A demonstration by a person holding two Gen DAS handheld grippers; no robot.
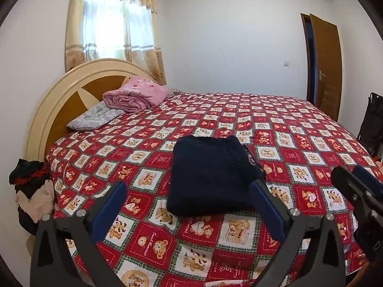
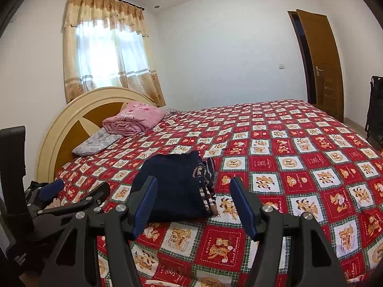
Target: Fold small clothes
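A dark navy garment (image 1: 210,174) lies folded into a compact rectangle on the red patterned bedspread (image 1: 299,143). It also shows in the right wrist view (image 2: 174,186), with a patterned edge along its right side. My left gripper (image 1: 189,189) is open and empty, hovering just in front of the garment with its blue pads either side of the near edge. My right gripper (image 2: 194,184) is open and empty, just in front of the garment's right edge. The right gripper shows at the right of the left wrist view (image 1: 359,179); the left gripper shows at the left of the right wrist view (image 2: 76,186).
A folded pink blanket (image 1: 136,93) and a grey pillow (image 1: 93,117) lie by the headboard (image 1: 71,91). A pile of dark and beige clothes (image 1: 31,191) sits beside the bed's left edge. A brown door (image 1: 328,67) and a black object (image 1: 371,122) stand at the right.
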